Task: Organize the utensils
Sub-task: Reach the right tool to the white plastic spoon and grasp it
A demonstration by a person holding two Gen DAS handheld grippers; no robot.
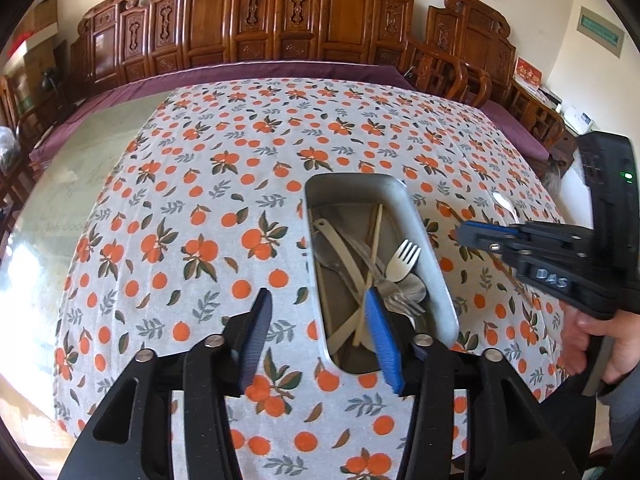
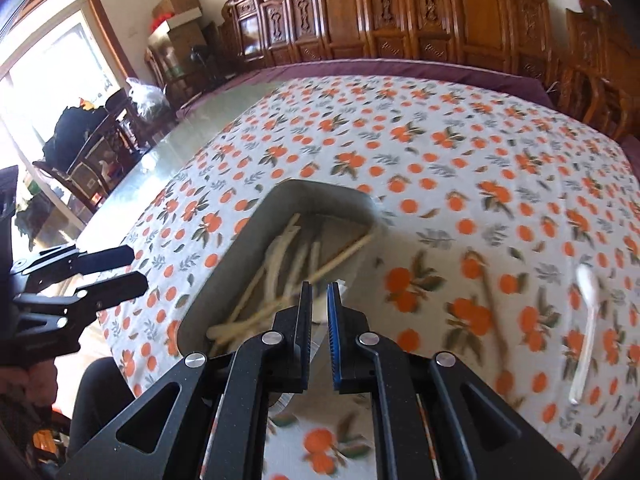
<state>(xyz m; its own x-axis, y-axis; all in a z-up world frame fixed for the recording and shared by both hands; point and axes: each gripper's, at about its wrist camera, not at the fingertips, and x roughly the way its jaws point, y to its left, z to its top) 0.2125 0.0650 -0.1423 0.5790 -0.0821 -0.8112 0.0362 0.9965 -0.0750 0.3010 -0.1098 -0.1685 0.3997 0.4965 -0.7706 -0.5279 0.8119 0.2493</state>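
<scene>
A grey metal tray point(image 1: 430, 252) stands on the orange-print tablecloth and holds forks point(image 1: 402, 260), spoons and chopsticks point(image 1: 374, 236). My left gripper point(image 1: 320, 340) is open and empty at the tray's near left edge. My right gripper point(image 2: 319, 320) hovers over the near end of the tray point(image 2: 248, 240), jaws a narrow gap apart with nothing between them. It also shows in the left wrist view point(image 1: 472, 236), right of the tray. A spoon point(image 2: 586, 328) and a chopstick point(image 2: 492, 304) lie on the cloth right of the tray. The right wrist view is blurred.
The tablecloth point(image 1: 200, 200) covers a glass-topped table point(image 1: 80, 168). Carved wooden chairs point(image 1: 280, 20) line the far side. A window and clutter point(image 2: 80, 120) are at the left. The other hand's gripper point(image 2: 80, 280) shows left of the tray.
</scene>
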